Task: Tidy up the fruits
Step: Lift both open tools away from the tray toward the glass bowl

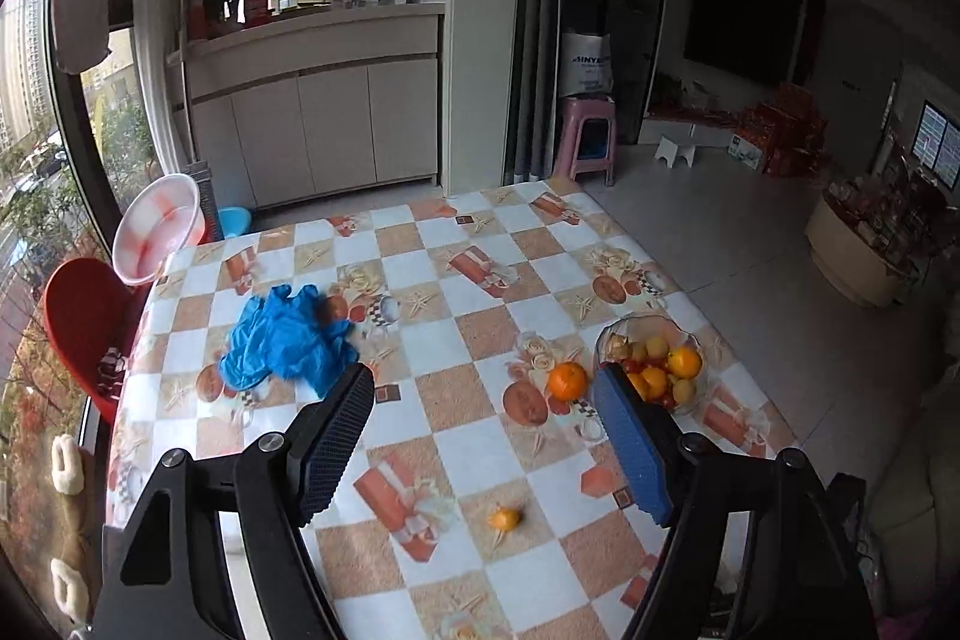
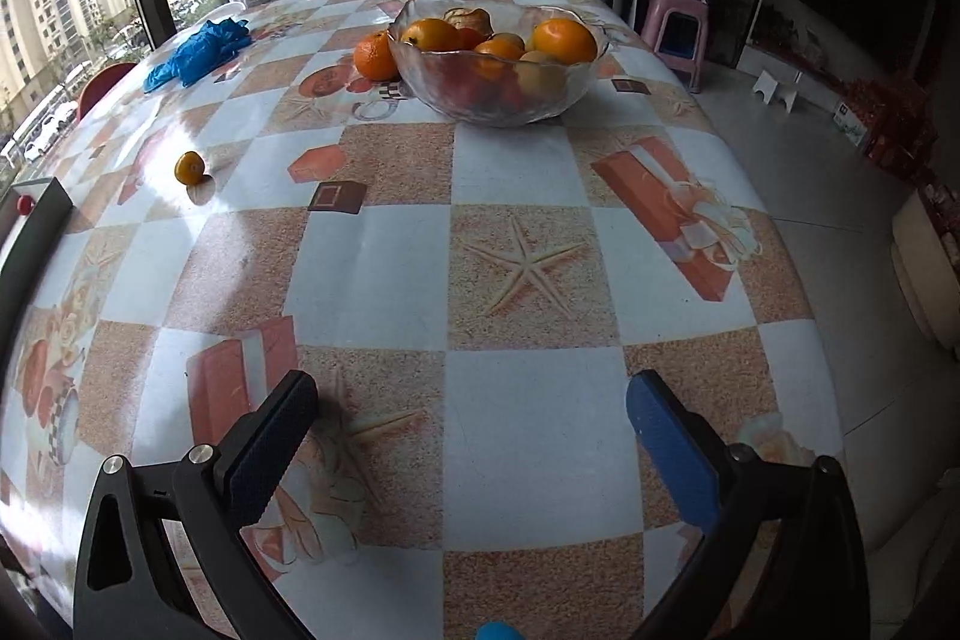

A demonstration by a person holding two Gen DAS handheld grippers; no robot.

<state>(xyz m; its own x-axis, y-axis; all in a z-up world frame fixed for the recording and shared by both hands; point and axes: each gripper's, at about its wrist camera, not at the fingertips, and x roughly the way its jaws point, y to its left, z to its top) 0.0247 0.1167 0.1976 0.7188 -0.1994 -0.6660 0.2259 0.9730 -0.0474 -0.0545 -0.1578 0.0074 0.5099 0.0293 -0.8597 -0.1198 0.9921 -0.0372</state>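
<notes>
A clear glass bowl (image 2: pixel 498 100) (image 1: pixel 690 340) holds several oranges and smaller fruits near the table's right side. One orange (image 2: pixel 375 55) (image 1: pixel 567 381) rests on the cloth right beside the bowl. A small orange fruit (image 2: pixel 190 168) (image 1: pixel 505 519) lies alone on the cloth. My left gripper (image 1: pixel 486 382) hangs open above the table with nothing between its fingers; the small fruit lies below it. My right gripper (image 2: pixel 471 400) is open and empty over the near part of the cloth, well short of the bowl.
Crumpled blue gloves (image 1: pixel 288 340) (image 2: pixel 198 49) lie toward the window side of the checked tablecloth (image 2: pixel 510 172). A red chair (image 1: pixel 90 334) and a pink basin (image 1: pixel 159 235) stand by the window. A pink stool (image 1: pixel 585 139) stands on the floor beyond the table's far edge.
</notes>
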